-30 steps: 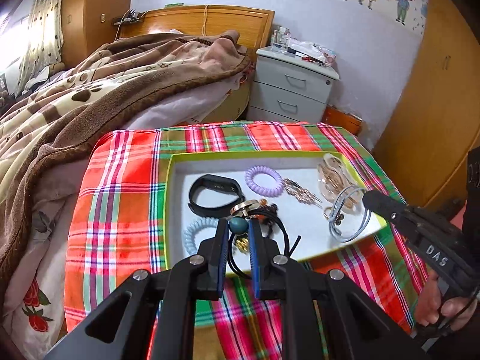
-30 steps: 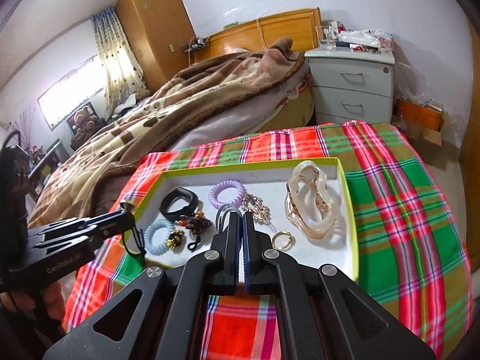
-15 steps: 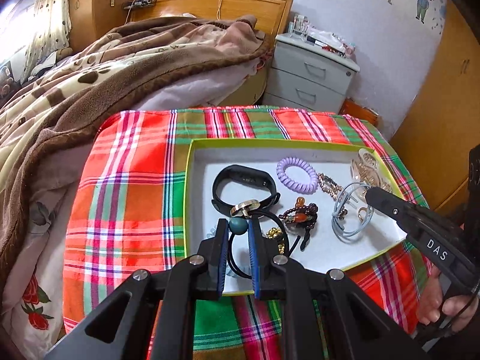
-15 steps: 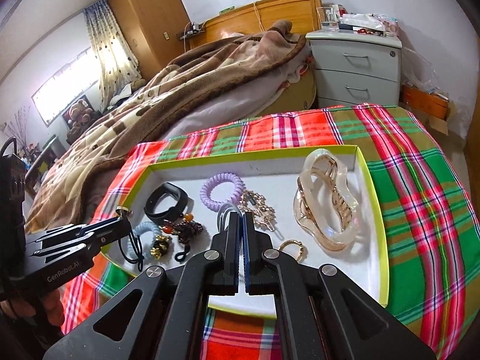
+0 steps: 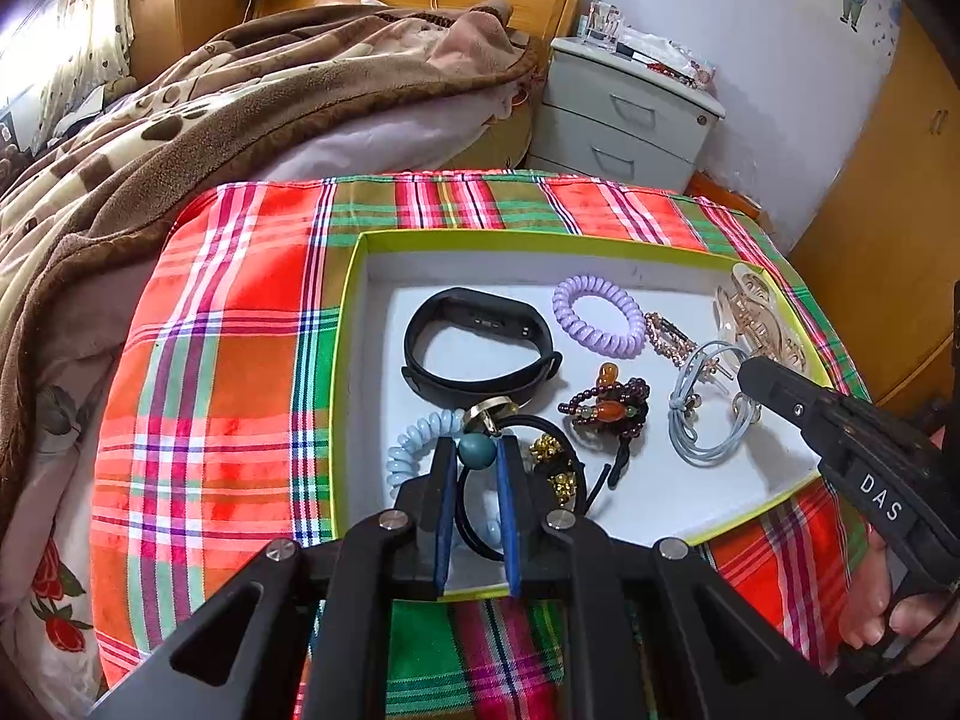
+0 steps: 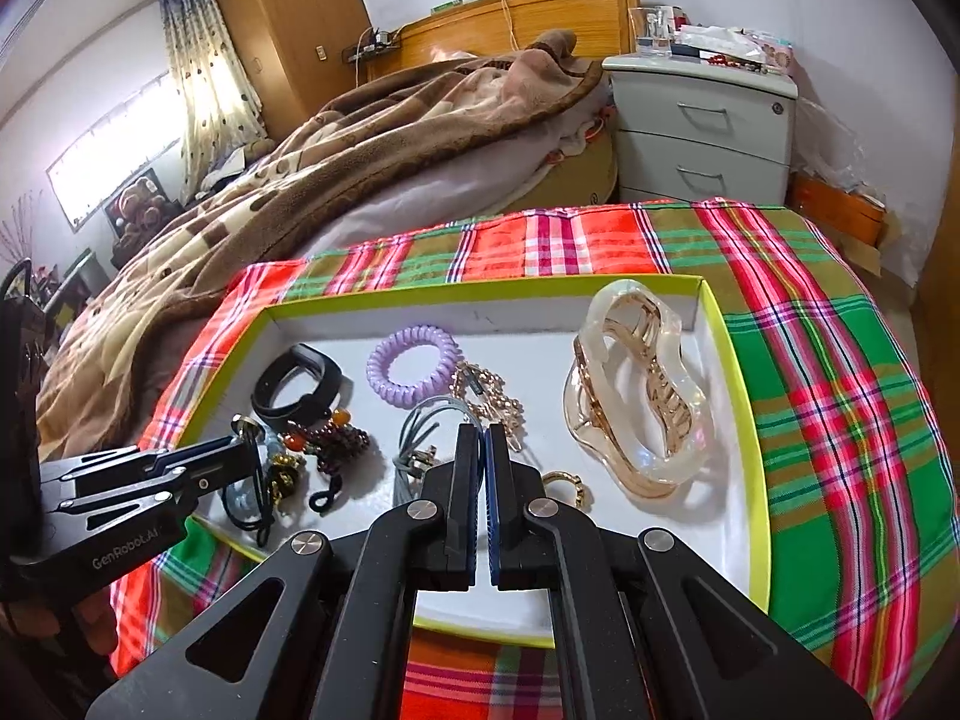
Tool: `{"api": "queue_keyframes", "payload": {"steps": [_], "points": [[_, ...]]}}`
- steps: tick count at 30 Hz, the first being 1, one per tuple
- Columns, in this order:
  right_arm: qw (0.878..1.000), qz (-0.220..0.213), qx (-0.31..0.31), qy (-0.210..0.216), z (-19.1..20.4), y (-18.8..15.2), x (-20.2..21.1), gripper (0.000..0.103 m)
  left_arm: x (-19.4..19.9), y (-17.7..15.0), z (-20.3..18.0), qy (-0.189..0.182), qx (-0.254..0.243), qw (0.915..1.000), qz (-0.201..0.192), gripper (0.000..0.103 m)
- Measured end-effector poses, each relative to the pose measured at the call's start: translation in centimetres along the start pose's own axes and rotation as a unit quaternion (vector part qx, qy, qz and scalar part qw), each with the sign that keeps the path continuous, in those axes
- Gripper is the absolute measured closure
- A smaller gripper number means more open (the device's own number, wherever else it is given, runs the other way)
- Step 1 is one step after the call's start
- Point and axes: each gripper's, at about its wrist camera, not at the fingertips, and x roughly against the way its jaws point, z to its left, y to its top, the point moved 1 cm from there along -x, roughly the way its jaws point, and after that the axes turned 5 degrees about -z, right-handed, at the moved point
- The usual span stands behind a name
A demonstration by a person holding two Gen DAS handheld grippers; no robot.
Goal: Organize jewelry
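Bench (image 6: pixel 840 396) draped in red-green plaid cloth (image 5: pixel 228 324); on cloth, shallow white tray (image 6: pixel 735 360) with lime rim, near middle, beside bed (image 6: pixel 372 138).

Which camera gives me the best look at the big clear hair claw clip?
The right wrist view: the hair claw clip lies whole and unobstructed in the tray. In the left wrist view it sits small at the tray's far right edge, partly hidden behind the right gripper.
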Motion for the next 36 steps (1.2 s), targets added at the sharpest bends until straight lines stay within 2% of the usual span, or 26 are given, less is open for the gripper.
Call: {"api": "queue_keyframes", "payload": {"steps": [9, 11, 19, 22, 24, 30, 36], "points": [[0.999, 0.005, 0.03, -0.035, 0.4, -0.3, -0.1, 0.1, -0.3, -0.2, -0.1, 0.003, 0.0, 1.0, 0.003, 0.088], [0.999, 0.005, 0.031, -0.033, 0.4, -0.3, 0.0, 0.097, -0.3, -0.2, -0.1, 0.006, -0.001, 1.0, 0.003, 0.081], [0.999, 0.001, 0.036, -0.041, 0.7, -0.3, 0.3, 0.092, -0.1, -0.4, -0.4, 0.004, -0.002, 1.0, 0.004, 0.071], [0.999, -0.002, 0.036, -0.04, 0.9, -0.4, 0.7, 0.086, 0.0, -0.4, -0.5, 0.006, -0.002, 1.0, 0.005, 0.07], [0.999, -0.005, 0.036, -0.039, 1.0, -0.3, 0.9, 0.079, 0.2, -0.5, -0.6, 0.005, -0.001, 1.0, 0.002, 0.068], [0.998, -0.023, 0.039, -0.039, 1.7, -0.5, 2.7, 0.075, 1.6, -0.8, -1.1, 0.012, -0.003, 0.9999, -0.011, 0.062], [0.997, -0.044, 0.038, -0.049, 2.3, -1.2, 5.0, 0.068, 3.8, -1.6, -2.1, 0.025, -0.007, 0.9991, -0.034, 0.061]]}}
